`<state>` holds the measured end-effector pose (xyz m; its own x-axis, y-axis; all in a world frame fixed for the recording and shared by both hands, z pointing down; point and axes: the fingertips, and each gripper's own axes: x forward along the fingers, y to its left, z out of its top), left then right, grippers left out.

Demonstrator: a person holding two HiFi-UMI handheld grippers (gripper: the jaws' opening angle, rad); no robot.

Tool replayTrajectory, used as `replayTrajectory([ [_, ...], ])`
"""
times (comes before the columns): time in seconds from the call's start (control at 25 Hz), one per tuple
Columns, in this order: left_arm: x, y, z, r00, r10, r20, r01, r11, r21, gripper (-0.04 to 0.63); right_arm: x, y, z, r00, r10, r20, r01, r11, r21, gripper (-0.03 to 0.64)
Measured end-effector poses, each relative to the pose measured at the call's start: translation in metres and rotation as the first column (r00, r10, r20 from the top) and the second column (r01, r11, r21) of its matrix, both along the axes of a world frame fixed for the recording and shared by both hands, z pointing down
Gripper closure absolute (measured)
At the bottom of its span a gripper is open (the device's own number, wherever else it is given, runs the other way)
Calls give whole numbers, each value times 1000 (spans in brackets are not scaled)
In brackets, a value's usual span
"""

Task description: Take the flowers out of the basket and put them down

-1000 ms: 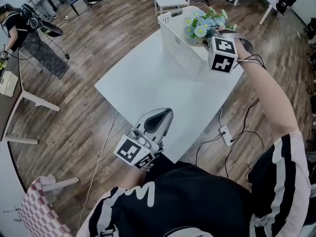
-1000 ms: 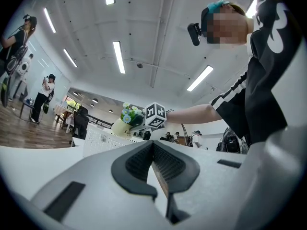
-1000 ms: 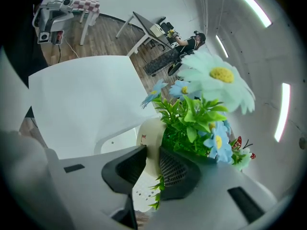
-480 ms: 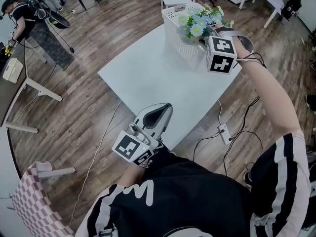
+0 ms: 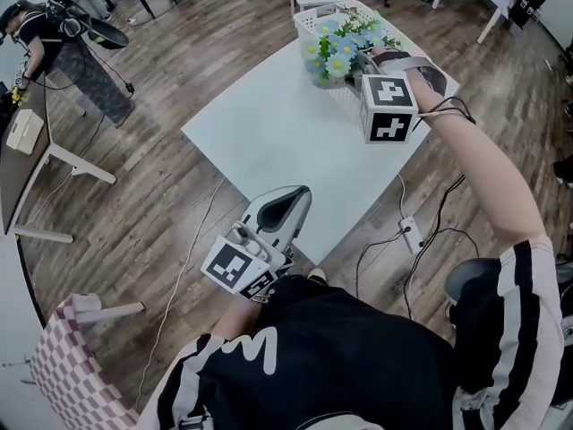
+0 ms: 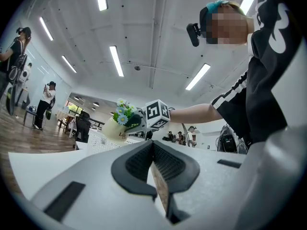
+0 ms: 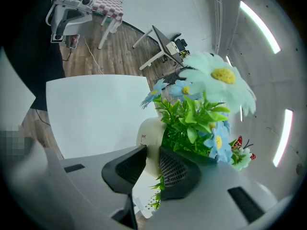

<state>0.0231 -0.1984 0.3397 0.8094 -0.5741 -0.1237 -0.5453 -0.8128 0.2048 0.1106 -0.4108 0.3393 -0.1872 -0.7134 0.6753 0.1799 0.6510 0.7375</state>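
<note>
Over table, outstretched arm with flowers

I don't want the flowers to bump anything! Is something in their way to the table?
Nothing visible is. The right gripper holds the cream pot of blue and white flowers by its rim; the white table beside the white plastic basket shows nothing on it.

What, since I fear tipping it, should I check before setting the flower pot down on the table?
1. Grip: the right gripper pinches the flower pot by its wall: ok.
2. Height: the pot hangs above the basket: ok.
3. Landing spot: bare table beside the basket: ok.
4. Path: the left gripper is shut, empty, away at the table's near edge: ok.
5. Pot base past the basket wall: cannot tell.
</note>
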Motion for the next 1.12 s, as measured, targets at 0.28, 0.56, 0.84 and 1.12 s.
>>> replayTrajectory([
  [0.28,-22,5,7,1000,16,13,-15,1000,-23,591,-27,18,20,999,-29,-14,28,999,-24,522],
  [0.56,-34,9,8,999,29,14,-28,999,-26,591,-46,31,45,999,-37,-5,36,997,-64,522],
  [0.84,-46,13,20,999,30,26,-29,998,-56,591,-62,44,81,997,-73,-23,71,994,-86,522],
  [1.12,-56,13,25,999,22,31,-20,997,-75,591,-74,56,115,995,-96,-29,92,988,-127,522],
])
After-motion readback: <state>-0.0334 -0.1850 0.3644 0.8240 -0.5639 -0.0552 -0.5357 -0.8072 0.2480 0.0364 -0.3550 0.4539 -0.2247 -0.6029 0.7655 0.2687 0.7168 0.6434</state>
